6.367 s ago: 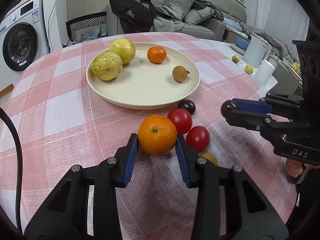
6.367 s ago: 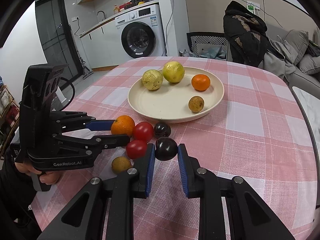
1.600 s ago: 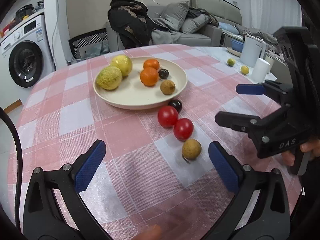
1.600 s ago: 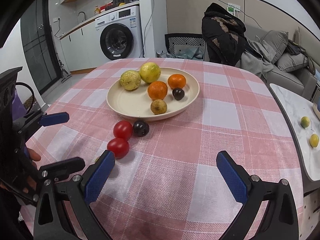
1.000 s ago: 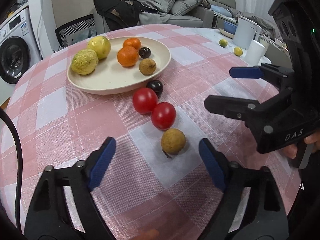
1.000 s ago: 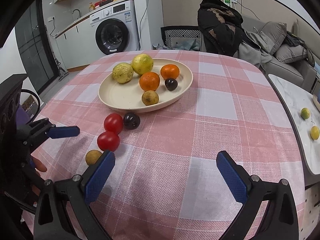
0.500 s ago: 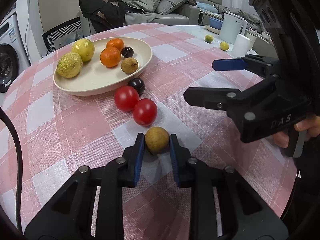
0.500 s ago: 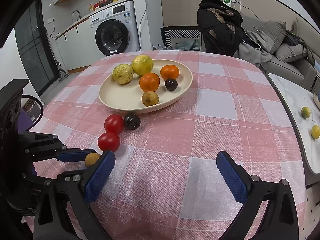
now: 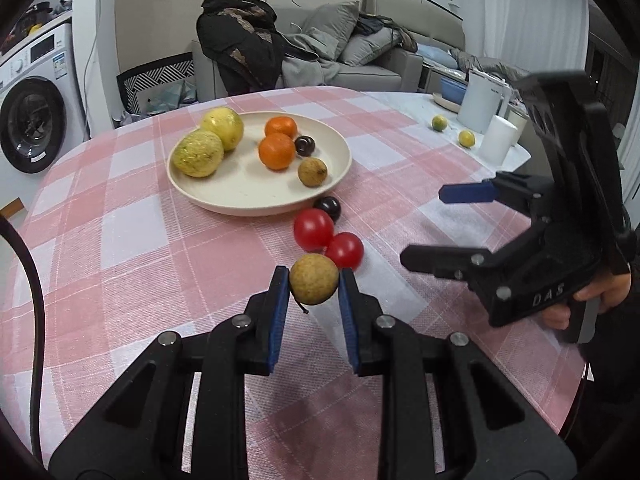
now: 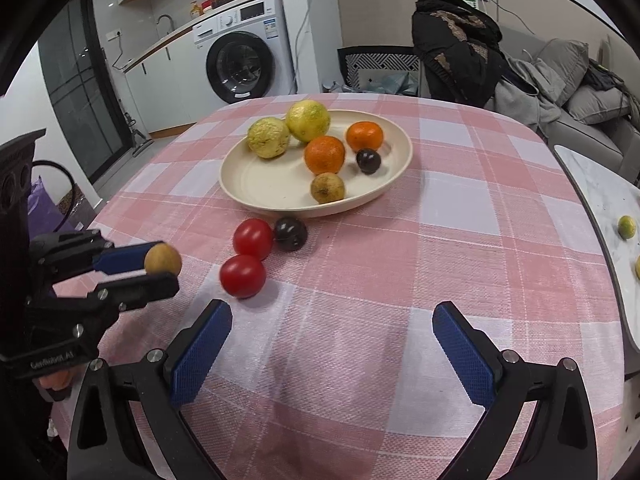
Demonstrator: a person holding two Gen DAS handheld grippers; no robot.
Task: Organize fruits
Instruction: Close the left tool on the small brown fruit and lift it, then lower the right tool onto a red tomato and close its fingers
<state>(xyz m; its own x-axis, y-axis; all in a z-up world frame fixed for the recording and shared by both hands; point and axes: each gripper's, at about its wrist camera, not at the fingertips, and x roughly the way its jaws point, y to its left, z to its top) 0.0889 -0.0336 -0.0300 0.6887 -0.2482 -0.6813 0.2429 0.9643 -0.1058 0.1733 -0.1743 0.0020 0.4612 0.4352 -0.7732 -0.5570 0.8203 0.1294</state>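
We see the left gripper (image 9: 314, 286) clamped on a small round tan-brown fruit (image 9: 314, 284), both blue pads pressing its sides, lifted just clear of the pink-and-white checked tablecloth (image 9: 132, 240). At its 1 o'clock lie two red cherry tomatoes (image 9: 344, 250) and a dark round plum (image 9: 327, 208). The cream round plate (image 9: 224, 194) sits at 11 o'clock. The right gripper (image 10: 332, 344) hangs with fingers spread wide, holding nothing.
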